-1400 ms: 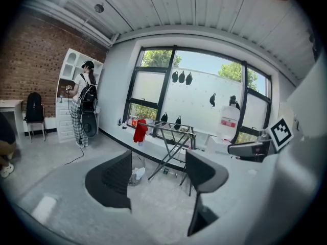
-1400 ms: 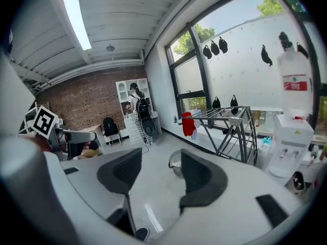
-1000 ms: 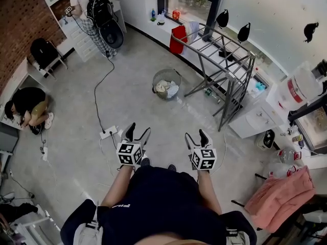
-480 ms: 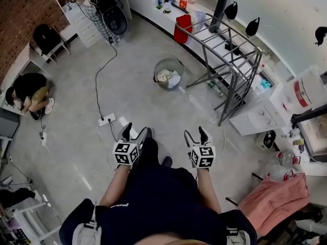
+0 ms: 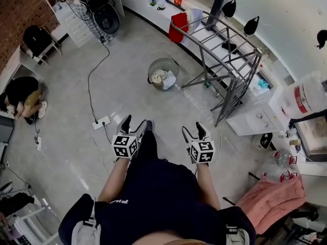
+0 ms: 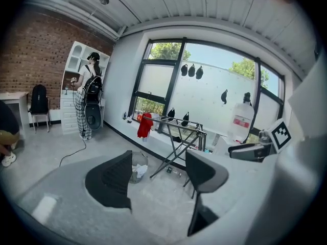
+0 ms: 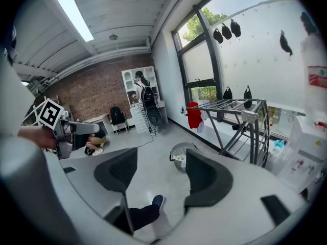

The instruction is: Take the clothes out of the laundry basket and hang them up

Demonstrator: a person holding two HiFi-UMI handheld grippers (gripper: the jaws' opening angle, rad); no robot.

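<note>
Left tongs [image 5: 134, 125] and right tongs [image 5: 193, 131] were both wide and empty, held out front, presumably ready for a first grab. Clothes [image 5: 162, 78] lay in the laundry basket [image 5: 164, 59] on the floor well ahead. It stood near the drying rack [image 5: 219, 37], likely to keep the carry short.

Grey mesh laundry basket [image 5: 173, 67] at twelve o'clock, white clothes [image 5: 162, 78] inside; red garment [image 5: 179, 27] on the grey rack [image 5: 228, 97]; pink cloth [image 5: 271, 198] at four o'clock.
</note>
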